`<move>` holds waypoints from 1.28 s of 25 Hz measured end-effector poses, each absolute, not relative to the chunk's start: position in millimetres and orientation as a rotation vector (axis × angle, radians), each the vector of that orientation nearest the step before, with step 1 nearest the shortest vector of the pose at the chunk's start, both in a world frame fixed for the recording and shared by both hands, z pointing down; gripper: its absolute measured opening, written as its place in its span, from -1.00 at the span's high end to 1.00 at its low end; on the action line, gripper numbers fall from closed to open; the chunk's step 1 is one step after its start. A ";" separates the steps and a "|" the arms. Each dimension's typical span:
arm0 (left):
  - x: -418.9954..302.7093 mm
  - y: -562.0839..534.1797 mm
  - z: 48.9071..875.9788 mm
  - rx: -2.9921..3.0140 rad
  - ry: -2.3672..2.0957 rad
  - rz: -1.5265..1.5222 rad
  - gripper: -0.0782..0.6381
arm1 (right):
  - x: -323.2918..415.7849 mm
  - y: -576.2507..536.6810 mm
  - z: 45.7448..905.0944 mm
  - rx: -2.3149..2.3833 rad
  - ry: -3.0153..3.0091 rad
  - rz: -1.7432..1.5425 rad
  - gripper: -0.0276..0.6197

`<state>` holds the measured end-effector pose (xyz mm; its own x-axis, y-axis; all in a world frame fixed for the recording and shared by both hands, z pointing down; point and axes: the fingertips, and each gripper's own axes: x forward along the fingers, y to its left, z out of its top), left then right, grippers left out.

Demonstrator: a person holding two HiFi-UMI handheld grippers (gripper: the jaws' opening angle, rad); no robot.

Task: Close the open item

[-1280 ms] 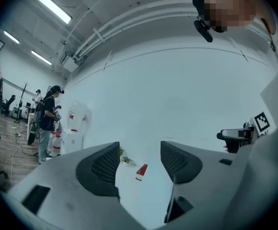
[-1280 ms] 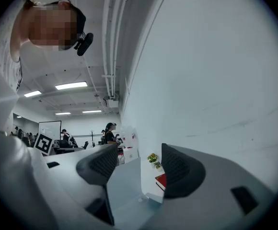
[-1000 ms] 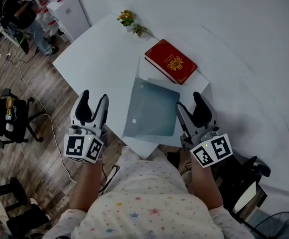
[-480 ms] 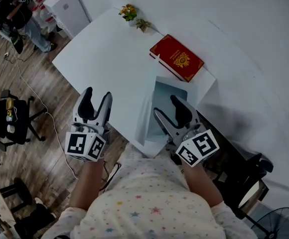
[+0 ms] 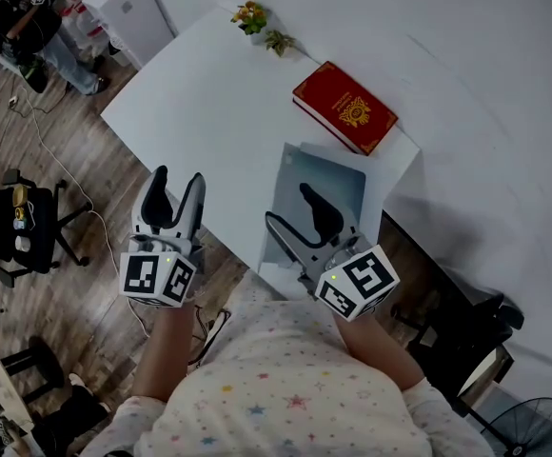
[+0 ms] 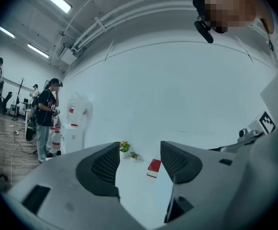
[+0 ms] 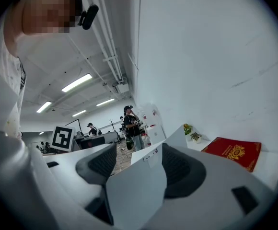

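Right tongs [image 5: 287, 205] are standing spread, with the folder's [image 5: 338, 184] raised cover [image 7: 136, 190] passing between them and apparently not pinched. The closing step is judged to be under way. Left tongs [image 5: 178, 179] are hanging spread and empty off the tabletop's [image 5: 209, 112] near-left edge. The folder is lying at the near corner, close to the edge. The next move is calling for carrying the cover over and pressing it flat. A red book [image 5: 345, 108] is lying just beyond, limiting room there.

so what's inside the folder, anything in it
The folder shows only a bare grey-blue inner face, no loose sheet on it. What lies under the right gripper and the raised white cover is hidden.
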<state>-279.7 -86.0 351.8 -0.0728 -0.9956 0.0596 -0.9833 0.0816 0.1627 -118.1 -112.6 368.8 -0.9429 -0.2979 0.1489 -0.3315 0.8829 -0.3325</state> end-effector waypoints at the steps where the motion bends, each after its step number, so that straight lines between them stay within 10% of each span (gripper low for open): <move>1: -282.3 -84.1 352.2 2.018 -2.199 -0.118 0.09 | -119.1 -114.0 369.8 0.499 -2.955 0.545 0.04; 32: -276.3 -66.9 356.4 2.024 -2.167 -0.166 0.10 | -70.6 -113.3 405.8 0.584 -2.762 0.654 0.35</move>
